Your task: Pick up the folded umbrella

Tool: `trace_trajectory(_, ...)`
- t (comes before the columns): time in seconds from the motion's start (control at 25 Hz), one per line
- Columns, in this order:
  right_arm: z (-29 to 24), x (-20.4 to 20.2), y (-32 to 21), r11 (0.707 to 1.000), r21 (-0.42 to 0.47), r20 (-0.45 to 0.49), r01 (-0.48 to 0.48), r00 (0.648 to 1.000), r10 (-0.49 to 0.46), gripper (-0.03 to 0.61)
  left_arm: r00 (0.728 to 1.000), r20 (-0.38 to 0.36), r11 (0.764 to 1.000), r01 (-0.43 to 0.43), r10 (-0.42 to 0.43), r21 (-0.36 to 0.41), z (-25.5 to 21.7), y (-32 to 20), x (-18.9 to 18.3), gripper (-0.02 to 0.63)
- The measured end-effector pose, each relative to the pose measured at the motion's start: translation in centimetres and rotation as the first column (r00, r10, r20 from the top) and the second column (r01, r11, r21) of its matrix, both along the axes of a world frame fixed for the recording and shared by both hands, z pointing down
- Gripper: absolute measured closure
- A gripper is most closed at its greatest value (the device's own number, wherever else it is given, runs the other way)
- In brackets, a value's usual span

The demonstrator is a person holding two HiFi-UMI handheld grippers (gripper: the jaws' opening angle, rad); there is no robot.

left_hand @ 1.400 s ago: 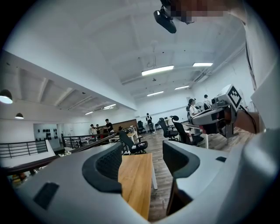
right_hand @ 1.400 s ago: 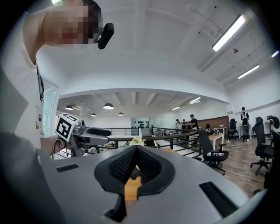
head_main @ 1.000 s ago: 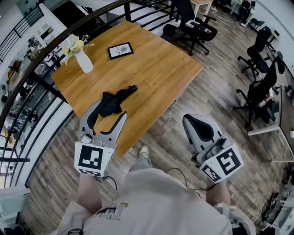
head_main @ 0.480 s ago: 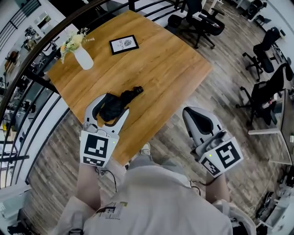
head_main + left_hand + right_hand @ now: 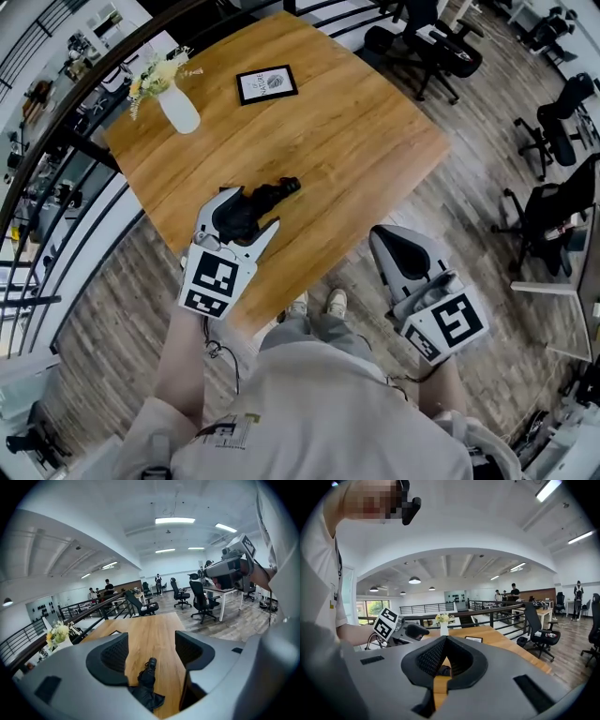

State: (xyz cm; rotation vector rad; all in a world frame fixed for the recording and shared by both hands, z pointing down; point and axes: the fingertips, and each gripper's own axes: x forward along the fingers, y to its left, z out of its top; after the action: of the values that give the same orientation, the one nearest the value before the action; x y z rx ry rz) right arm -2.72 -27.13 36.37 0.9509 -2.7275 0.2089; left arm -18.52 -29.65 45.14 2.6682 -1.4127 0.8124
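We see the black folded fabric umbrella [image 5: 265,197] lying on the square light-wood table [image 5: 356,131], near its front edge. Left gripper [image 5: 250,208] jaws wide, straddling the umbrella. Right gripper [image 5: 386,239] jaws together, empty, off the table's front edge.

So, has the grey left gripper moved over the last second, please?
Yes: the left gripper has advanced across the wooden table, open jaws now straddling the black folded umbrella.
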Motion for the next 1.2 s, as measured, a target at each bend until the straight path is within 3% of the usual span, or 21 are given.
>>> trace_trajectory(0.16,1.1,-0.2,-1.6,1.000,-0.020,0.015,0.014,1.000,-0.013,0.551,0.999,0.021,0.999,0.031,-0.030,-0.042,3.6,-2.5,-0.2,0.281)
trace_trajectory(0.4,3.8,-0.1,-2.9,0.997,-0.068,0.034,0.030,0.999,-0.027,0.551,0.982,0.169,0.969,0.116,-0.080,-0.218,12.3,-5.1,-1.7,0.279)
trace_trajectory(0.52,5.6,0.0,-3.3,0.991,-0.121,0.036,0.048,0.998,-0.044,0.551,0.983,0.158,0.939,0.143,-0.097,-0.312,16.5,-5.9,-2.1,0.279)
trace_trajectory(0.76,8.4,-0.9,-3.4,0.982,-0.162,0.003,0.093,0.996,-0.094,0.551,0.969,0.242,0.900,0.152,-0.053,-0.408,22.6,-6.6,-3.4,0.279)
trace_trajectory(1.04,12.3,-1.5,-3.3,0.970,-0.220,-0.022,0.108,0.993,-0.115,0.551,0.971,0.229,0.817,0.181,-0.062,-0.547,29.4,-6.3,-4.3,0.279)
trace_trajectory(1.12,12.9,-1.4,-3.0,0.966,-0.236,-0.023,0.110,0.993,-0.119,0.551,0.961,0.270,0.816,0.203,-0.060,-0.541,30.7,-6.4,-4.7,0.279)
trace_trajectory(1.2,13.5,-0.9,-2.7,0.961,-0.251,-0.027,0.114,0.992,-0.125,0.551,0.935,0.351,0.830,0.229,-0.042,-0.509,31.7,-6.9,-5.1,0.279)
